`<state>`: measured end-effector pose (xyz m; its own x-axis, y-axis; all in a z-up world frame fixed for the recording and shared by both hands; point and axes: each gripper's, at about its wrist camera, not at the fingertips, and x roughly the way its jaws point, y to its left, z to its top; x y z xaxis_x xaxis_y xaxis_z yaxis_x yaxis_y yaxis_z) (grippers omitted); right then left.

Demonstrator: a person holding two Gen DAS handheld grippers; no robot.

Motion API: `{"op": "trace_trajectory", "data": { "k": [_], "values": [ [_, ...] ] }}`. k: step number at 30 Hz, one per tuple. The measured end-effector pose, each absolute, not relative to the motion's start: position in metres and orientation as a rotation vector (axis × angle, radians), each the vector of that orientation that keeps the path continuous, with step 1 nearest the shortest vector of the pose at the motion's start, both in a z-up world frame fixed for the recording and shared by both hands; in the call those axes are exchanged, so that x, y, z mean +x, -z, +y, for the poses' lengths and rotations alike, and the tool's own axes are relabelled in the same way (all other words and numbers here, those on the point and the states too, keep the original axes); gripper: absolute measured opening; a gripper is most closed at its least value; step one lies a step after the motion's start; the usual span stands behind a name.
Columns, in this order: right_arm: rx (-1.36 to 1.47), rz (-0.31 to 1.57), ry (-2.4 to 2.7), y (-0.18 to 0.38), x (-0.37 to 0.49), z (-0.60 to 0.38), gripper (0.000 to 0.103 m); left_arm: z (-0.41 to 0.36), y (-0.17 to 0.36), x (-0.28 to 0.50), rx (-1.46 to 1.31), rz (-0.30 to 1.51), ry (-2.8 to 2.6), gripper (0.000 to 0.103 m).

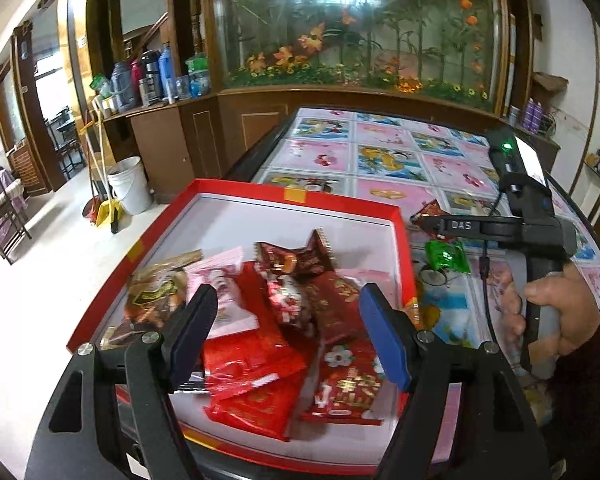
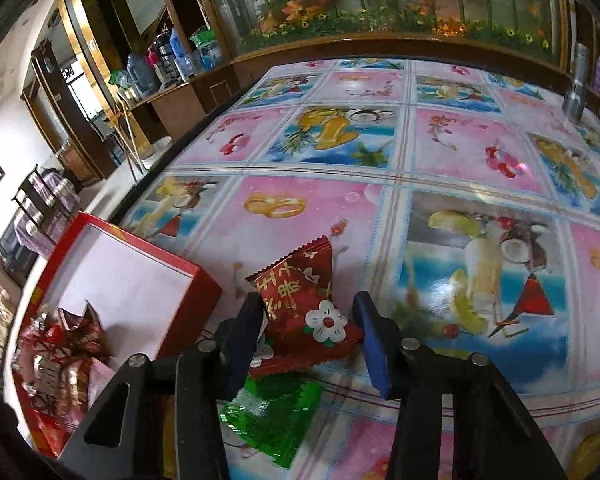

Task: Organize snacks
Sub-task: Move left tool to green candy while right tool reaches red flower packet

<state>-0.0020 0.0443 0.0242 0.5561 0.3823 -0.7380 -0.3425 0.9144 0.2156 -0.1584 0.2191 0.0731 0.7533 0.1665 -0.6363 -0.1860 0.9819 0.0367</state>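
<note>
A table (image 2: 440, 152) covered by a glossy patterned cloth is seen in both views. At its left edge a shallow red box (image 1: 148, 240) with a white floor is set, and a loose heap of snack packets (image 1: 284, 320) is already gathered in its near half, red, pink and brown wrappers overlapping one another. Over this heap the left gripper (image 1: 288, 336) is held with its fingers spread and nothing between them.

Just outside the box's right wall, on the cloth, two packets are left: a dark red packet (image 2: 304, 312) printed with a white flower, and a smaller green packet (image 2: 272, 420) lying nearer and partly beneath it. The right gripper (image 2: 308, 344) is lowered around the red packet; its left finger (image 2: 244, 344) appears to be against the wrapper, while a gap is visible at the right finger, so the packet is straddled rather than pinched.

The red packet is judged to be light, puffed with air and wrapped in slick, crinkly film. It is likely to slide on the shiny cloth and to buckle under pressure. A hold is best taken across its padded middle, since a crimped end seam would probably fold or slip. The contents may be crushable, so gentle closing is advised.
</note>
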Motion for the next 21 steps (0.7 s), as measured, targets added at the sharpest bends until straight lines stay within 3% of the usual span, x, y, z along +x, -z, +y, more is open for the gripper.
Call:
{"op": "trace_trajectory", "data": {
  "k": [7,15,21],
  "values": [
    [0.067,0.889,-0.378,-0.025,0.001,0.001,0.045,0.181,-0.078,-0.147,0.007,0.727,-0.048,0.073],
    [0.143,0.868,-0.239,-0.022,0.001,-0.107,0.045,0.123,-0.062,-0.093,0.073,0.839,0.12,0.073],
    [0.217,0.872,-0.228,-0.022,0.004,-0.136,0.046,0.098,-0.042,-0.052,0.073,0.922,0.127,0.073]
  ]
}}
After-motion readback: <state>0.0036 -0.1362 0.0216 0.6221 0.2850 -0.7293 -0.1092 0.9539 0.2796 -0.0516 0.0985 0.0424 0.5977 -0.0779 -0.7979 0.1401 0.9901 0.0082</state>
